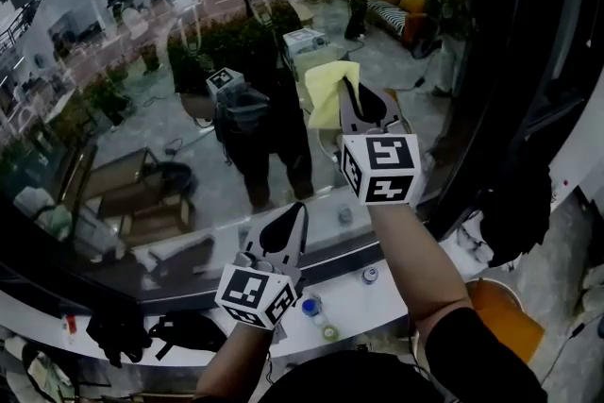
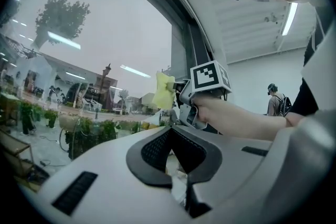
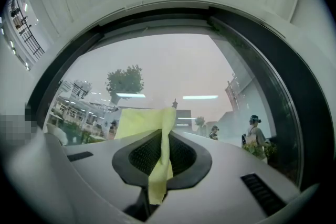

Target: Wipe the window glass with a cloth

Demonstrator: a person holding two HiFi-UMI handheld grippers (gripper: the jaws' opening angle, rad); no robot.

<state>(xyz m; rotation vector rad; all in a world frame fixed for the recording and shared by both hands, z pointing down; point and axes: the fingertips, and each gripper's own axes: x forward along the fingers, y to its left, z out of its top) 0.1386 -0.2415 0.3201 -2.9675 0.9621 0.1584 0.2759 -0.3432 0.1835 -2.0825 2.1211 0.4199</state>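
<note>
The window glass (image 1: 132,42) fills the head view and reflects the person. My right gripper (image 1: 347,94) is raised in front of it, shut on a yellow cloth (image 1: 327,92) whose loose part lies flat toward the pane. In the right gripper view the cloth (image 3: 137,122) runs down between the jaws of the right gripper (image 3: 167,131) and fans out at the tips. My left gripper (image 1: 298,210) is lower and to the left, above the sill, shut and holding nothing. The left gripper view looks past the shut left gripper (image 2: 171,129) at the cloth (image 2: 164,91) and the right hand.
A dark curved window frame (image 1: 500,61) bounds the glass on the right. Below it runs a white sill (image 1: 382,297) with small round containers (image 1: 369,275) and black items (image 1: 118,330) at the left. An orange object (image 1: 505,311) lies at the lower right.
</note>
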